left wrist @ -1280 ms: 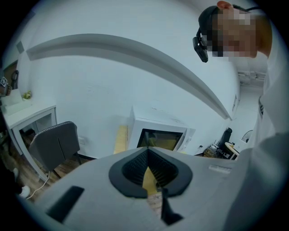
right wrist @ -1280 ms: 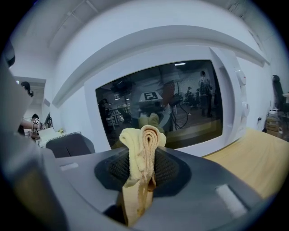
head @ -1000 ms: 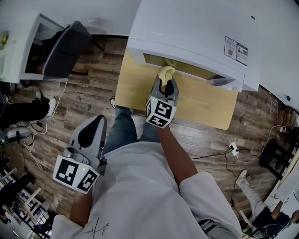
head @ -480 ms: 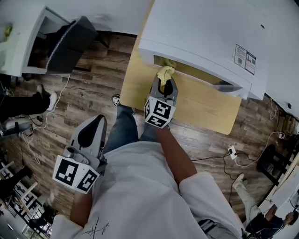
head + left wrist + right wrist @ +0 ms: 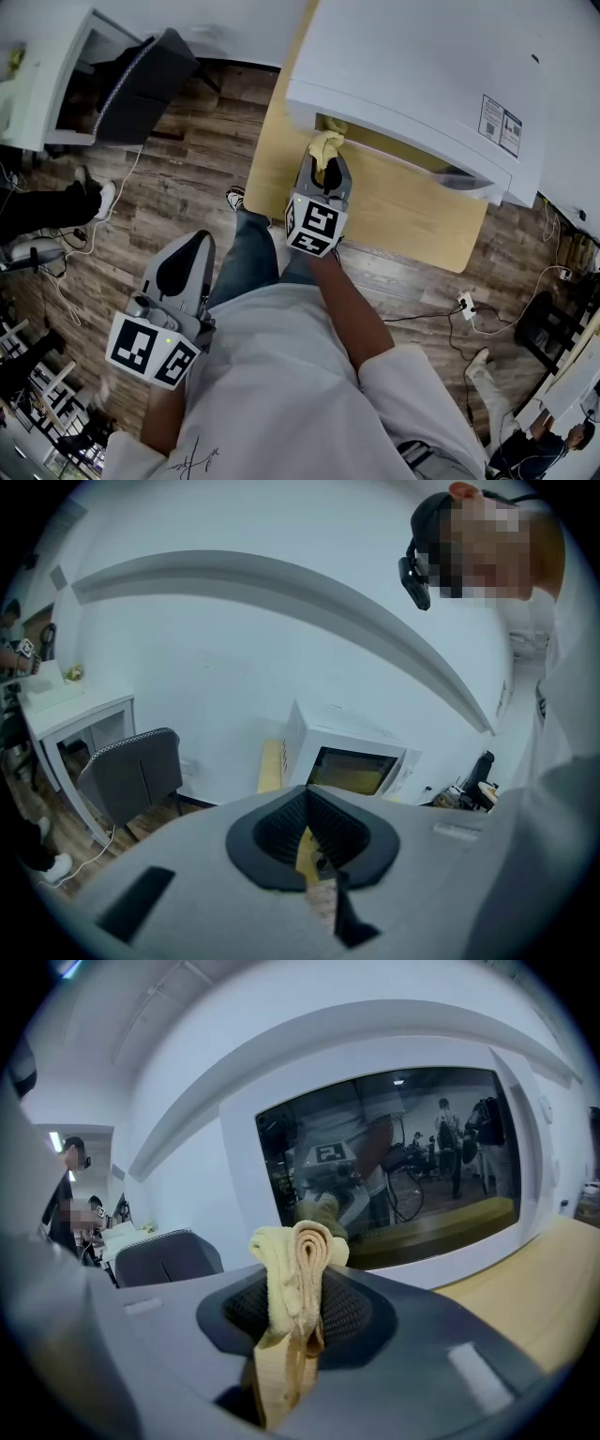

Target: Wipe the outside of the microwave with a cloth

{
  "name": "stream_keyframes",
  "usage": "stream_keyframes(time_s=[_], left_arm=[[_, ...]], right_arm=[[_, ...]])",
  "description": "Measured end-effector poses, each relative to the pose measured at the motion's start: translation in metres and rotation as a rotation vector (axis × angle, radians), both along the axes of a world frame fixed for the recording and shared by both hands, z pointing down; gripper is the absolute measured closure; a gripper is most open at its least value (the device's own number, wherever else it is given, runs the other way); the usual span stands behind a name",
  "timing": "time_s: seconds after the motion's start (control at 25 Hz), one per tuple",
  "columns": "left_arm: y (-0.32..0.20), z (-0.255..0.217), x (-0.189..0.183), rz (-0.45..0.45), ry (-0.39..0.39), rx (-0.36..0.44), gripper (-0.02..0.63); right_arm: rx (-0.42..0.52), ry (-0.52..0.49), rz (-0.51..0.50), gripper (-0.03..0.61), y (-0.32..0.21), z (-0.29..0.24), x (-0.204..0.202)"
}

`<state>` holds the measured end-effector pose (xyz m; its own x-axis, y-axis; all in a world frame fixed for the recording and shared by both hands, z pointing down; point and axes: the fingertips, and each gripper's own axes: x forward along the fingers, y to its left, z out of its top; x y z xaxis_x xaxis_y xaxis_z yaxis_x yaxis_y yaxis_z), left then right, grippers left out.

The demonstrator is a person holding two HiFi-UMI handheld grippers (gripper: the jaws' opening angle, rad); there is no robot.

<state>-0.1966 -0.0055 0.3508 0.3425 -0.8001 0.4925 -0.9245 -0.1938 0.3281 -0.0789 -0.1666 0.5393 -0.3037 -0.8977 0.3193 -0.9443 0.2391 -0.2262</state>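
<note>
Far left, a dark chair sits by a white desk on the wood floor, and a bystander's shoe pokes in at the edge. Now the left gripper, held low beside the person's hip and well away from the action: its own view shows the jaws drawn together to a bare slit, with nothing between them, pointing across the room at the microwave. On to the right gripper, stretched out over the table on a straight arm, and it's got the goods: jaws clamped on a rolled yellow cloth, the roll standing proud of the tips and a tail hanging below the pads. The cloth is up at the microwave's front, by the left end of the door, low down near the bottom edge. In the right gripper view the roll sits before the dark window, its reflection just behind it; whether it's actually touching the door can't be made out. The microwave stands on the table with a sticker on its top. Further right, a socket block and cable lie on the floor.
</note>
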Motion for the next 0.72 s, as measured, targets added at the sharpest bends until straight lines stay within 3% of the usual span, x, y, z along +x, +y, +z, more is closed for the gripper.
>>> stream_keyframes(time_s=[0.48,0.72], left_arm=[[0.002,0.005,-0.015,-0.023,-0.002,-0.018,0.623],[0.001,0.004,-0.021,-0.026,-0.003,-0.013,0.623]], right_arm=[[-0.027,-0.045,-0.003,0.459,0.0,0.003,-0.033],[-0.034,-0.085,-0.096,0.459,0.004,-0.002,-0.069]])
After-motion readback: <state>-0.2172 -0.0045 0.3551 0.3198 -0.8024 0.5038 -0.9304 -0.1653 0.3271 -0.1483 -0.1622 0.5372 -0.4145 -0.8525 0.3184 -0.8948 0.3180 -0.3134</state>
